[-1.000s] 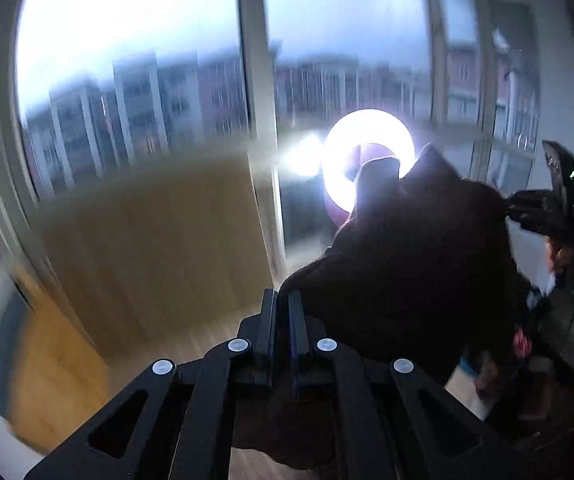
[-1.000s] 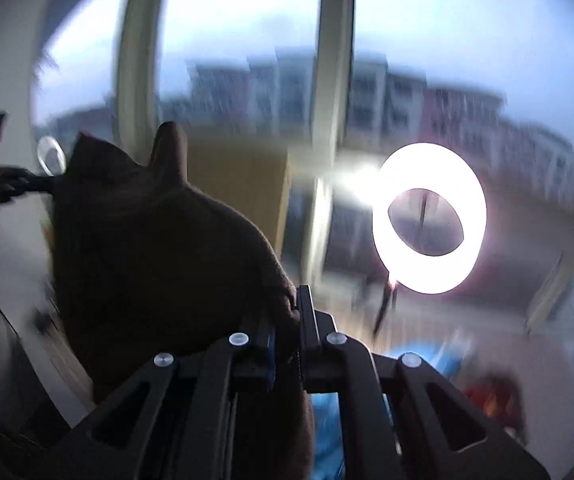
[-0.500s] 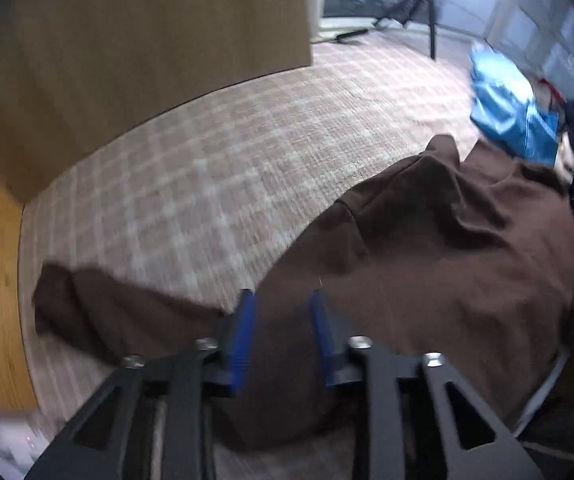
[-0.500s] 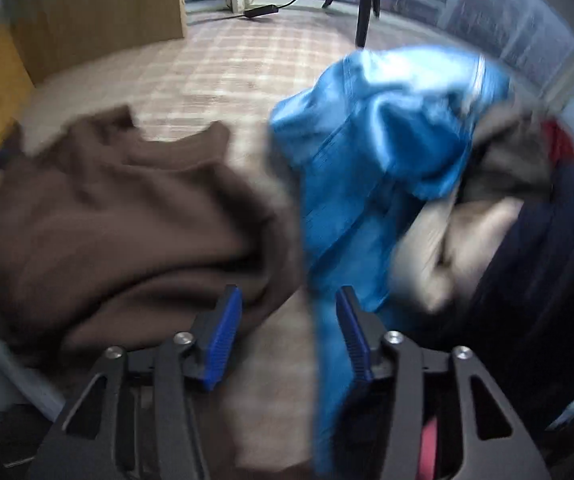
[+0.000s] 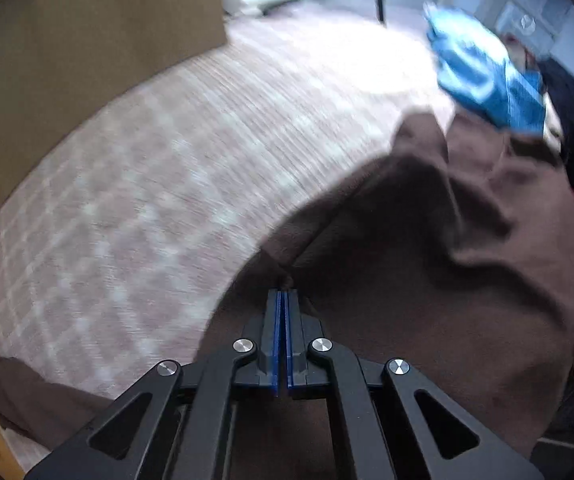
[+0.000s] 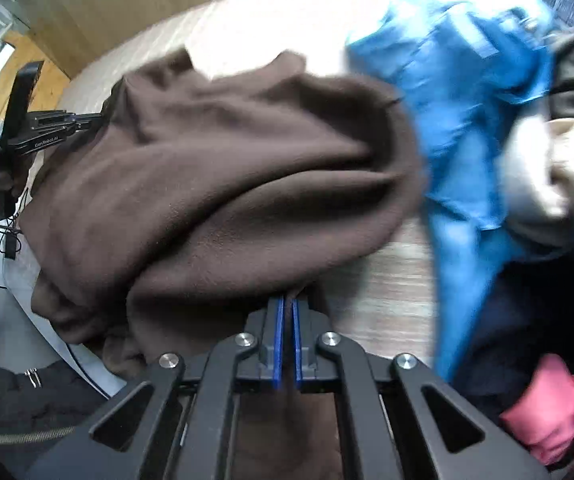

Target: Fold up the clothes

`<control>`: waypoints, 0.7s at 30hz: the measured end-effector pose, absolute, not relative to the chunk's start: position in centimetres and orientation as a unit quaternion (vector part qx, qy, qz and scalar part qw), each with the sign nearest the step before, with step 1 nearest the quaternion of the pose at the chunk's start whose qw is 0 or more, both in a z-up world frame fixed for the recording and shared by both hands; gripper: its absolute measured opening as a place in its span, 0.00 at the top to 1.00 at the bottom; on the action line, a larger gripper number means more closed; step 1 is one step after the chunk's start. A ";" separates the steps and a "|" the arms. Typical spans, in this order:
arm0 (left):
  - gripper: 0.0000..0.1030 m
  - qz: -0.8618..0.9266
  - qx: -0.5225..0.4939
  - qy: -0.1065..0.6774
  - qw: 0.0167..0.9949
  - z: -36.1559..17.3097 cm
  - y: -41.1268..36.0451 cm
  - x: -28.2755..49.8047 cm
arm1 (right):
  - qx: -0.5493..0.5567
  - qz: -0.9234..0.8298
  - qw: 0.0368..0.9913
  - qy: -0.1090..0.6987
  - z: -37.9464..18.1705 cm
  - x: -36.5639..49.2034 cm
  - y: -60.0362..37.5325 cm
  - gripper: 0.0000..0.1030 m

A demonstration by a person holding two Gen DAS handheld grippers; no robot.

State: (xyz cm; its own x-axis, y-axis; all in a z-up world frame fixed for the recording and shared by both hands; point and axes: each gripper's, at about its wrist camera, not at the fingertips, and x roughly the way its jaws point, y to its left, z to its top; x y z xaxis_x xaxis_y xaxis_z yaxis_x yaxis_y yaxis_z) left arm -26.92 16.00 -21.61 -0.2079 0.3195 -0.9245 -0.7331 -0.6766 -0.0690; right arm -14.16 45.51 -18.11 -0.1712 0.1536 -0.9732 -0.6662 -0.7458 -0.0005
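Observation:
A brown fleece garment [image 5: 427, 264] lies rumpled on the checked tablecloth [image 5: 159, 184], with one sleeve [image 5: 27, 392] trailing to the near left. My left gripper [image 5: 285, 294] is shut on a pinch of its left edge. In the right wrist view the same brown garment [image 6: 227, 168] is bunched in thick folds. My right gripper [image 6: 287, 300] is shut on its near edge, and the left gripper [image 6: 47, 128] shows at the garment's far left side. Motion blurs both views.
A blue garment [image 6: 467, 80] lies right beside the brown one, with beige [image 6: 547, 184], dark navy [image 6: 527, 312] and pink [image 6: 547, 400] clothes heaped to its right. A wooden panel [image 5: 87, 40] stands behind the table. Bare tablecloth stretches to the left.
A second ago both grippers held the brown garment up against the window. Half a second ago they hung open over it on the table. Now both have shut on its edges again.

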 end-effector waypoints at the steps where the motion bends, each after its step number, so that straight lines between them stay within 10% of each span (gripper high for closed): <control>1: 0.99 0.761 -0.517 0.188 0.345 -20.6 15.1 -27.3 | -0.581 0.730 0.289 0.214 -17.8 -13.6 45.5 0.97; 9: 0.98 0.770 -0.509 0.198 0.330 -19.2 12.9 -27.7 | -0.606 0.685 0.355 0.193 -16.5 -11.1 46.9 0.93; 12: 0.93 0.775 -0.501 0.200 0.330 -18.5 13.3 -28.0 | -0.589 0.715 0.345 0.151 -14.6 -14.2 46.8 0.71; 15: 0.86 0.780 -0.493 0.181 0.342 -16.9 13.1 -28.9 | -0.557 0.770 0.295 0.098 -12.3 -18.4 46.2 0.56; 21: 0.65 0.706 -0.521 0.213 0.429 -19.1 17.9 -29.0 | -0.592 0.772 0.220 0.078 -15.1 -23.8 47.8 0.56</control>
State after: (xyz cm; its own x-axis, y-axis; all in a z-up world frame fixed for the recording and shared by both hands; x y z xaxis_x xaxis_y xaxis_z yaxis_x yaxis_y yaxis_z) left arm -28.95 17.94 -19.12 -0.0889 0.3842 -0.9189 -0.8287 -0.5404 -0.1458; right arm -23.78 47.80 -15.10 -0.2030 0.2470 -0.9475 -0.4321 -0.8909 -0.1397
